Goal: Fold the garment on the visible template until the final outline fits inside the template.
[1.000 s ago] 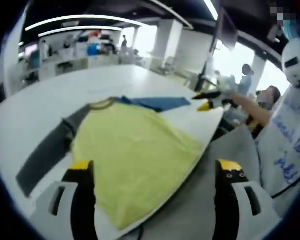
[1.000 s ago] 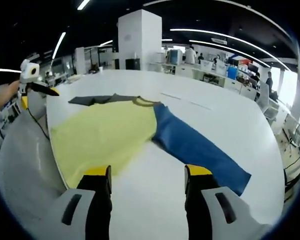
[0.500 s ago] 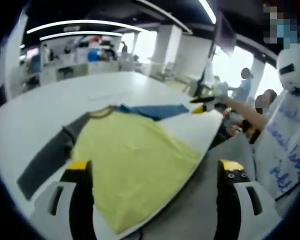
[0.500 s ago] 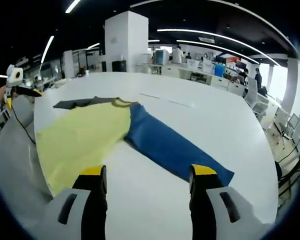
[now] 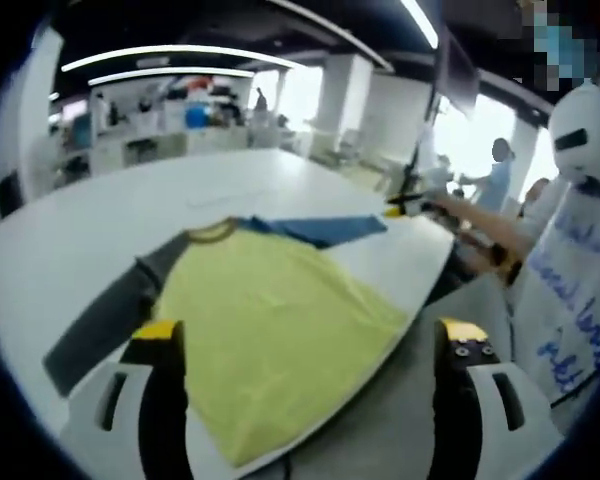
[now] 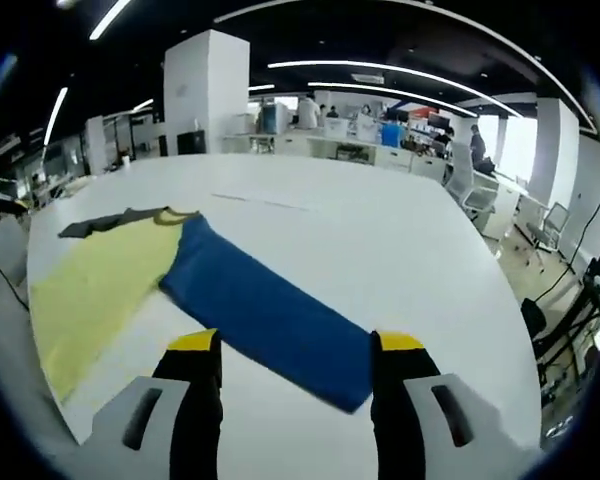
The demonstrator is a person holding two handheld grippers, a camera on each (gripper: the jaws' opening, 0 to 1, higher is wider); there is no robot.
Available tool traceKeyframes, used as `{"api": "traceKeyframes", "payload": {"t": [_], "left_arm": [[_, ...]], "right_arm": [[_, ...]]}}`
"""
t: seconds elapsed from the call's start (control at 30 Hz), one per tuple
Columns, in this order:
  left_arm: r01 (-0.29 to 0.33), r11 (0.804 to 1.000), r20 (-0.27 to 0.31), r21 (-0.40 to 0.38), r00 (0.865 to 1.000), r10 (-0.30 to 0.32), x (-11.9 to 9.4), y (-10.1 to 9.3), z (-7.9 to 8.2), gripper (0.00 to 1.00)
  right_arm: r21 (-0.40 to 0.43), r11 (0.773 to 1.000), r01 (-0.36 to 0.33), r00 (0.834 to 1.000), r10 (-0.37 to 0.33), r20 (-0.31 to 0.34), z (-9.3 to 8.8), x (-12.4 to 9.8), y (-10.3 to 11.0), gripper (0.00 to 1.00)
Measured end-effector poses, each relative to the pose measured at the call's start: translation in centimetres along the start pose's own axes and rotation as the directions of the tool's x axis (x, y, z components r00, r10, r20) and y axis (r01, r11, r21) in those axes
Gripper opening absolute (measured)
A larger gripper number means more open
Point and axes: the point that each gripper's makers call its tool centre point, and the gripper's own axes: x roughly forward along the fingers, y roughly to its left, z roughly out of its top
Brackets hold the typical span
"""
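Overhead, both grippers' jaws hang released above the desk [image 6: 380,240], garment [image 5: 280,320] spread flat, right gripper [image 6: 295,345] lined up on blue sleeve [image 6: 265,310] for a first fold.

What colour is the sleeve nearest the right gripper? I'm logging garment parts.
Blue: the long blue sleeve of the yellow-bodied shirt, clearest in the right gripper view.

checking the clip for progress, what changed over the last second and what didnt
The right claw has swung toward the blue sleeve, whose cuff end now sits between its open jaws; a second ago its jaws framed bare table beside the yellow body. Nothing was taken hold of or let go. The shirt lies flat on the white table as before, grey sleeve spread out, and the left claw stays open at the hem.
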Motion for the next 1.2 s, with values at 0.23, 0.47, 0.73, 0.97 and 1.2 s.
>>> {"api": "traceKeyframes", "payload": {"t": [0.23,0.47,0.73,0.97,1.2], "left_arm": [[-0.058,0.998,0.041,-0.003,0.997,0.058,-0.6,0.3,0.6,0.99],[-0.1,0.995,0.034,-0.025,0.994,0.101,-1.2,0.3,0.6,0.97],[-0.137,0.989,0.041,-0.055,0.989,0.139,-1.5,0.3,0.9,0.95],[-0.149,0.986,0.031,-0.069,0.988,0.151,-1.8,-0.1,0.7,0.96],[-0.148,0.987,0.026,-0.069,0.988,0.15,-1.7,-0.1,0.9,0.95]], "right_arm": [[0.023,0.997,0.067,0.997,-0.066,-0.029,-2.2,2.3,-3.9,0.55],[0.021,0.997,0.074,0.994,-0.072,-0.078,-3.9,3.8,-5.9,0.5],[0.066,0.993,0.095,0.992,-0.089,-0.088,-4.6,5.2,-7.8,0.39],[0.057,0.994,0.095,0.99,-0.089,-0.107,-5.3,5.4,-7.8,0.31],[0.056,0.993,0.1,0.99,-0.094,-0.109,-5.6,5.7,-7.8,0.25]]}}
